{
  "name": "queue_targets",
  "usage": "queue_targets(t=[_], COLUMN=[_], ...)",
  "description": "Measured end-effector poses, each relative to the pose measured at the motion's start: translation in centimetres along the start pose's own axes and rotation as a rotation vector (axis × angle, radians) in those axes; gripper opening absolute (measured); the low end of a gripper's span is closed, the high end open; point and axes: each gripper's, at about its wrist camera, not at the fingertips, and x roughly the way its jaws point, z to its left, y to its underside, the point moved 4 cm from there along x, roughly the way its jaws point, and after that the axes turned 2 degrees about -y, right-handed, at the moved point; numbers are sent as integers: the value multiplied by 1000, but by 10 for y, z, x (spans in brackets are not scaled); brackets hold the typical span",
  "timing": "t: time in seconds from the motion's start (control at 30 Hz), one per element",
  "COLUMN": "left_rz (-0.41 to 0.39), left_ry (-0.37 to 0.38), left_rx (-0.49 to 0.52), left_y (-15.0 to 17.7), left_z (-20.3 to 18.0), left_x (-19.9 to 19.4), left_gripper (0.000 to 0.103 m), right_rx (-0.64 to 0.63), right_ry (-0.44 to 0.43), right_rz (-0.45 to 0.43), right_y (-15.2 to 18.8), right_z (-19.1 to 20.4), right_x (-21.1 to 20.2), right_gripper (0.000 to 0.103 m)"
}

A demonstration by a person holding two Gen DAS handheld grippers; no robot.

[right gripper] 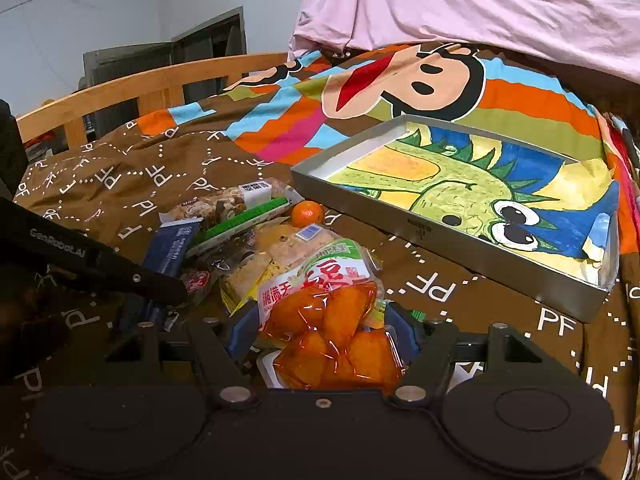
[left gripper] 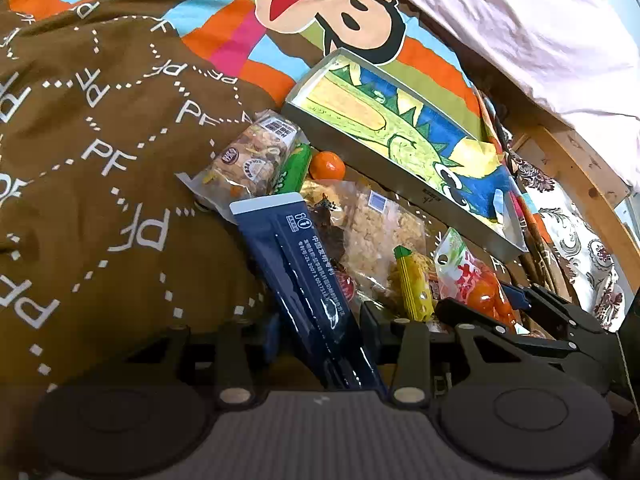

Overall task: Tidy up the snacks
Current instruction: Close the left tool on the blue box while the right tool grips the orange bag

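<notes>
L gripper (left gripper: 320, 332) fingers clamp 1 navy pouch (left gripper: 304, 272), white top band. R gripper (right gripper: 322, 330) fingers clamp 1 orange tofu pack (right gripper: 332, 320). 1 mandarin (right gripper: 307, 213) near the single tray (right gripper: 420, 236).

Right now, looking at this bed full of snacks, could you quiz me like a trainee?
1. True or false: the tray with the dragon drawing already holds snacks.
2. Which item sits between the left gripper fingers? A) the small orange fruit B) the dark blue packet C) the nut bar
3. Fill in: the right gripper fingers flank a bag of ____-coloured pieces.

Key: 1 false; 2 B; 3 orange.
</notes>
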Motion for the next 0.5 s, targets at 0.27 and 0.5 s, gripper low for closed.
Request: queue_targets(t=[0.27,0.5], left_rz=[-55,-101], left_ry=[20,65], left_rx=[51,101], left_y=[-5,-20], left_z=[-7,-21], left_x=[-10,-7], left_gripper=[44,36], right_rx=[0,30], right_ry=[20,41], right_rz=[-20,-33], right_y=[-2,-3], right_z=[2,1], right_x=[-4,-2], right_gripper=[70,69])
